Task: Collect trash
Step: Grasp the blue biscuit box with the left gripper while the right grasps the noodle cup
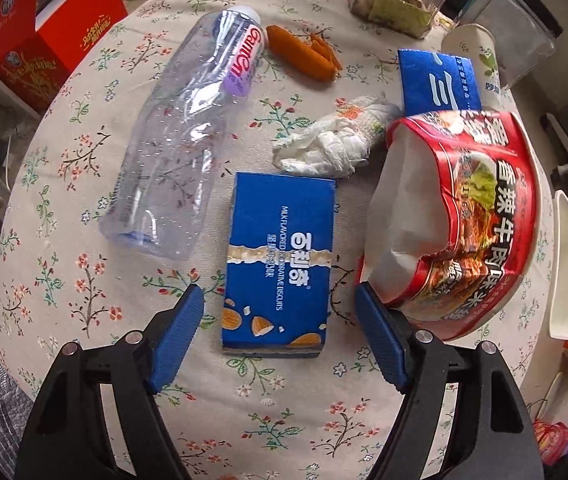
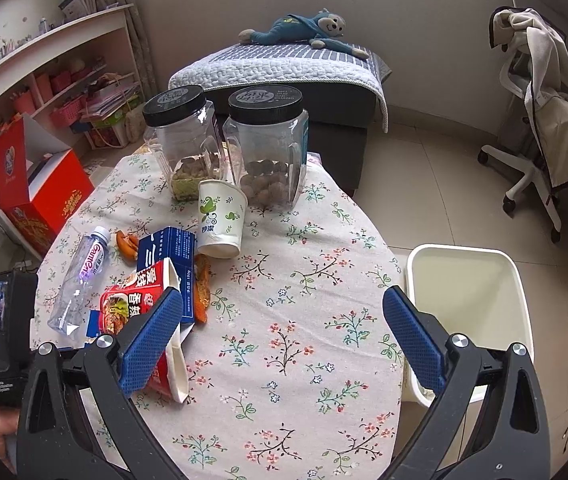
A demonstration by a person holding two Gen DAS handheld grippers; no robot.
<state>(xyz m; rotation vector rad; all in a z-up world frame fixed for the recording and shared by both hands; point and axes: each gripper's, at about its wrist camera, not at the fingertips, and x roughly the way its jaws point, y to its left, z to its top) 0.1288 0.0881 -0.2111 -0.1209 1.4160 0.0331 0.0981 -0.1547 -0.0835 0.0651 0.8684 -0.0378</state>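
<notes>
Over the floral tablecloth [image 1: 84, 184], left gripper [image 1: 280, 312] hovering wide open, holding nothing, pads straddling the near end of the blue biscuit box [image 1: 280, 264]. Right gripper [image 2: 284, 320] likewise gaping and empty above bare cloth, white bin [image 2: 468, 296] waiting at its 2 o'clock beside the table edge.

Risks, as judged: right-hand pad sitting just beside the crushed red noodle cup [image 1: 456, 220] at 3 o'clock, so closing possibly snagging or dragging it; empty water bottle [image 1: 180, 136] at 10 o'clock lying on its side, likely rolling if nudged.

Count: two blue boxes, second one [image 1: 440, 80] at 1 o'clock; one bottle; one noodle cup; one crumpled tissue [image 1: 332, 140]; one paper cup [image 2: 220, 216]; two black-lidded jars [image 2: 224, 140]; orange peel scraps [image 1: 304, 52], number unclear.
</notes>
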